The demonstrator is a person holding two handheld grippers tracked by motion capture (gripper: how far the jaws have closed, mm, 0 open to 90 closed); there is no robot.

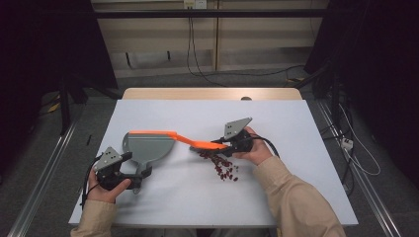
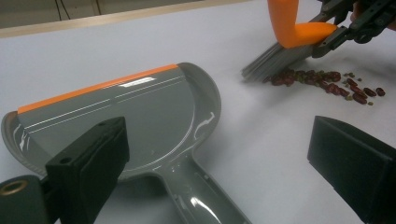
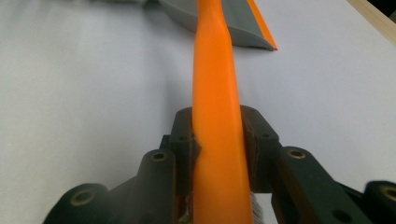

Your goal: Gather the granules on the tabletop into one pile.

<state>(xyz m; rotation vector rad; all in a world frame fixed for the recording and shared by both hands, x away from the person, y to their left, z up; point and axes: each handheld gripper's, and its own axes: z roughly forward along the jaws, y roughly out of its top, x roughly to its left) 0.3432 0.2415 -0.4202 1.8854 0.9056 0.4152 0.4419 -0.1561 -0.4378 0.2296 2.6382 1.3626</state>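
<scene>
Sweeping beans into the dustpan. The right gripper (image 1: 228,144) is clamped tight on the orange brush (image 3: 215,130); in the right gripper view both pads squeeze the handle from either side, nothing loose. The bristles (image 2: 275,60) sit on the table at the edge of the red beans (image 1: 222,165), which lie in a scattered streak at about 5 o'clock from the brush head and 3 o'clock from the dustpan (image 1: 147,146).

The left gripper (image 1: 129,174) sits at the dustpan's handle (image 2: 205,200), at 7 o'clock of the pan. Its jaws stand wide open in the left gripper view, the handle runs between them, the pads are not touching it.

To do it well, in my judgement: close the left jaws on the handle first so the pan can't slide, and turn the pan's orange lip (image 2: 98,86) toward the beans, since right now the lip faces 12 o'clock, away from the pile. Keep the bristles flat on the table, drag in short strokes toward 9 o'clock, and start from the far side of the streak so stragglers at 5 o'clock aren't left. Light pressure, beans roll.

Surface: pale grey-blue table top (image 1: 276,197), smooth, with a wooden strip (image 1: 212,94) along the 12 o'clock edge. Room: dark, black drapes at both sides, cables (image 1: 197,59) hanging on the back wall, metal rails on the floor.
</scene>
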